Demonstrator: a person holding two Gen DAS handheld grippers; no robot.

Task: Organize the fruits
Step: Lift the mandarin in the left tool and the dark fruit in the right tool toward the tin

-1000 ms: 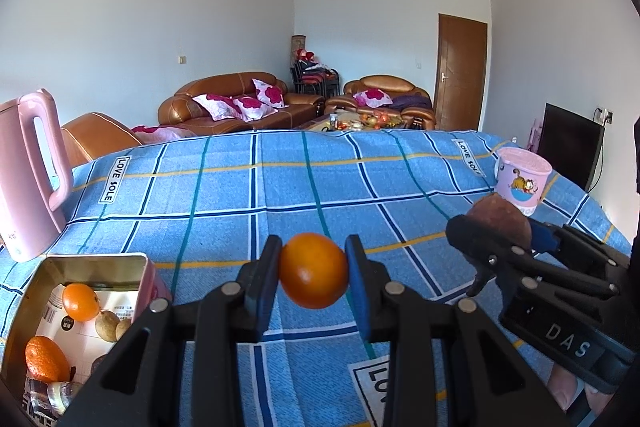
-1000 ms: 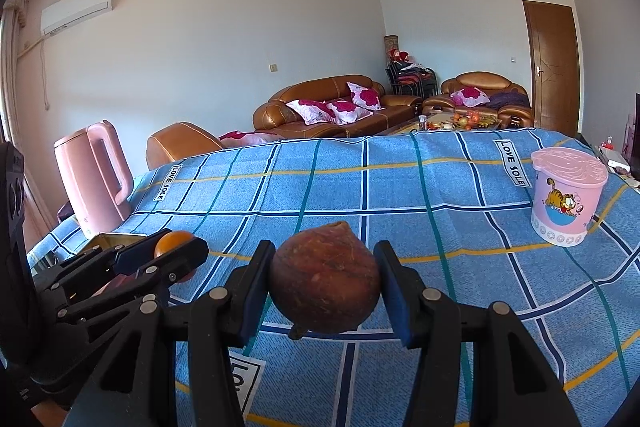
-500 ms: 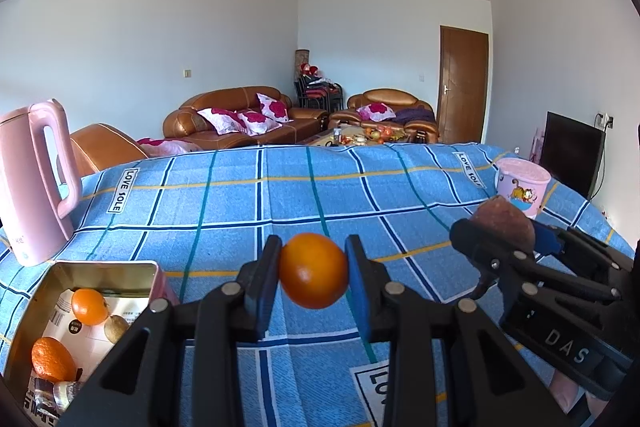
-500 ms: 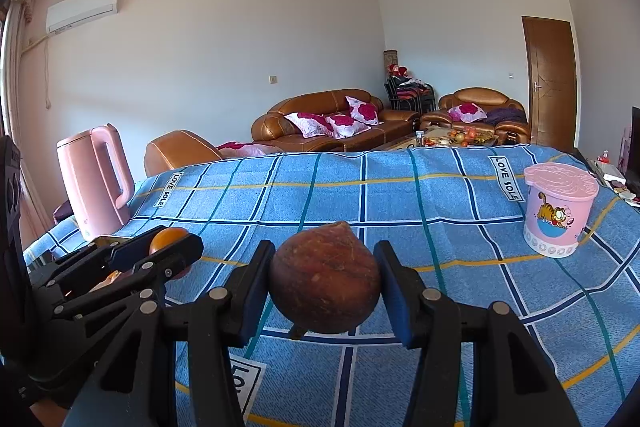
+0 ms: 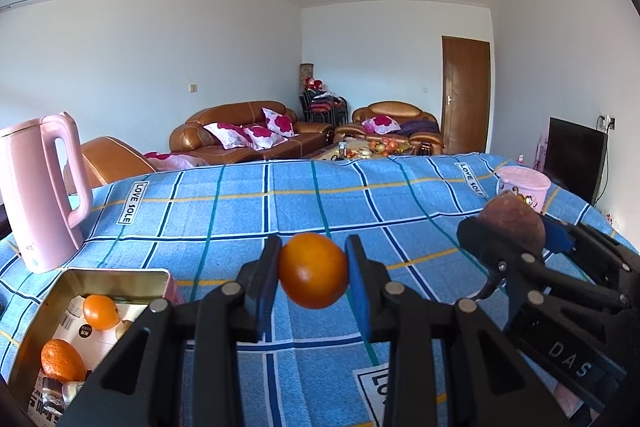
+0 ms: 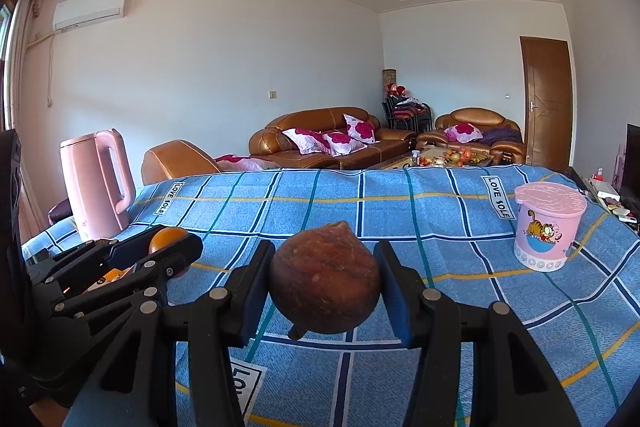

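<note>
So both grippers had fruit clamped, held up over the blue checked tablecloth [image 5: 240,211]. Left gripper [image 5: 313,269] was squeezed tight on an orange [image 5: 313,270], right gripper [image 6: 325,287] pinched partway around a brown pomegranate [image 6: 324,277]. Open tin [image 5: 116,277] at lower left held two more oranges [image 5: 100,311], beside the pink kettle [image 5: 38,191].
</note>
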